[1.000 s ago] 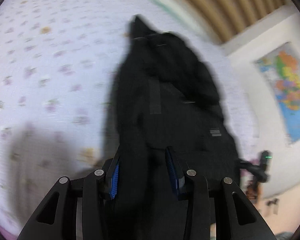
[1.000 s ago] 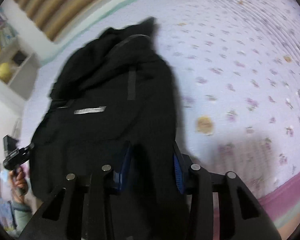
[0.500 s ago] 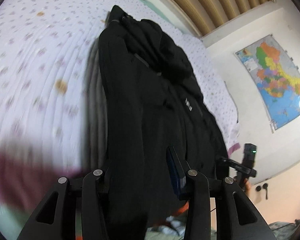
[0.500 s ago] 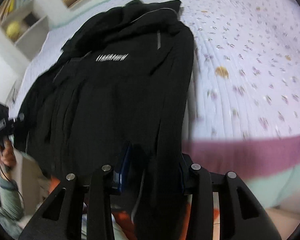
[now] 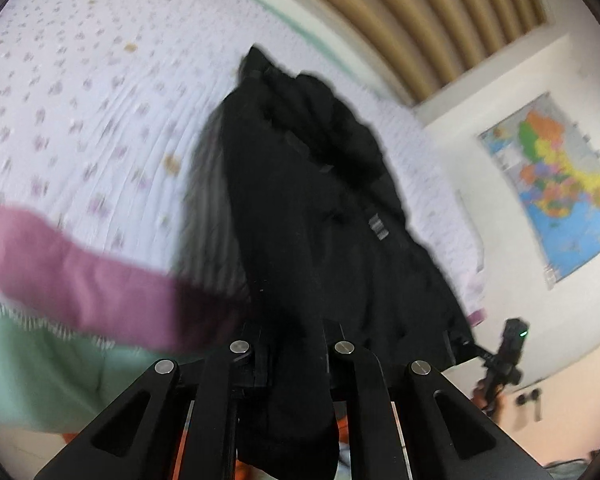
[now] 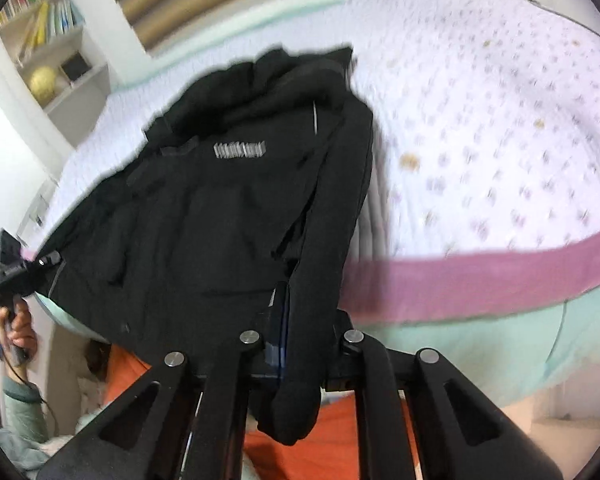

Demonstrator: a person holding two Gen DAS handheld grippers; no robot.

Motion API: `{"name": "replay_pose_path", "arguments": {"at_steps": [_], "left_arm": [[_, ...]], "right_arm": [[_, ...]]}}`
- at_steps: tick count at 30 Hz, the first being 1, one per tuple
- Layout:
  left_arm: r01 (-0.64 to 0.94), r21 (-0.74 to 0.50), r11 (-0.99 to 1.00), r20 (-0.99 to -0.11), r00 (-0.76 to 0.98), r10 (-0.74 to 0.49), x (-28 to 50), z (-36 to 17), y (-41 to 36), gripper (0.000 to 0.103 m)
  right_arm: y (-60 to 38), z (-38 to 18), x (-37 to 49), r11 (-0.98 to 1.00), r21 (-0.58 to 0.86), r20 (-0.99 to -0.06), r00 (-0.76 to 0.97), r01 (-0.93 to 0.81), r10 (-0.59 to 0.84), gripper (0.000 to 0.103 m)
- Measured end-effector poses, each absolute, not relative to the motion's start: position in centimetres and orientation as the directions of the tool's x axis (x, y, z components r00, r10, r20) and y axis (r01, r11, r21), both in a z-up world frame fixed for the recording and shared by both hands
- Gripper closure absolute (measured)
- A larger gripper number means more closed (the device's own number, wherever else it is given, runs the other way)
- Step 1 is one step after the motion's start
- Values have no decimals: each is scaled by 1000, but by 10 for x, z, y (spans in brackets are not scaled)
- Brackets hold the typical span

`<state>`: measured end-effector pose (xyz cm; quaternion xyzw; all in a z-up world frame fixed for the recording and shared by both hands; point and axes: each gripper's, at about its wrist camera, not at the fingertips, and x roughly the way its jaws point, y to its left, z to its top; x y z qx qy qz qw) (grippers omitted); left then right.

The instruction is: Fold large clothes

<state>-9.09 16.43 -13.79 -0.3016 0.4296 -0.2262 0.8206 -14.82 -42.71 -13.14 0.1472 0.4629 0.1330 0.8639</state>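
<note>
The black jacket (image 5: 312, 216) lies lengthwise on the floral bedspread (image 5: 80, 120), its hem drawn past the bed's near edge, where the left gripper (image 5: 292, 360) and the right gripper (image 6: 300, 344), jaws having just closed, each pinch a bunched fold of hem.

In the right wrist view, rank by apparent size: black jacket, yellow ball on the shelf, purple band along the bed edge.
1. Black fabric jacket, largest, though nearest the camera.
2. Purple fabric band along the bed edge.
3. Yellow round ball on the shelf, smallest, and farthest away.
</note>
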Motion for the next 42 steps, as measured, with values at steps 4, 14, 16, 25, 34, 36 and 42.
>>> {"name": "replay_pose_path", "arguments": {"at_steps": [4,14,16,25,34,36,42], "left_arm": [[204,-733,649,-462,552,-695,-70,-98,165,93],[278,-721,635,-349,645,-679,45,-23,167,92],[268,-699,663,-362,667,-652,72,-13,158,92],[111,-539,835,-505,751,-426,179,-20,123,91],[-75,-438,896,-689,669,-281,280,-126,110,88],[-108,-436,894,-724,631,-277,295,-152,109,87],[-134,-573,809,-712,569,-411,320,-190,126,86]], "right_arm": [[-435,-91,-130,888,438,-689,583,-139,431,88],[-460,-15,-18,864,491,-561,716,-116,415,89],[-464,-10,6,865,492,-557,728,-98,400,88],[-464,-38,141,870,491,-601,736,33,311,88],[-435,-140,250,905,395,-749,626,158,218,88],[-428,-170,269,918,356,-784,589,171,194,88],[-418,-210,285,925,339,-787,591,172,179,88]]}}
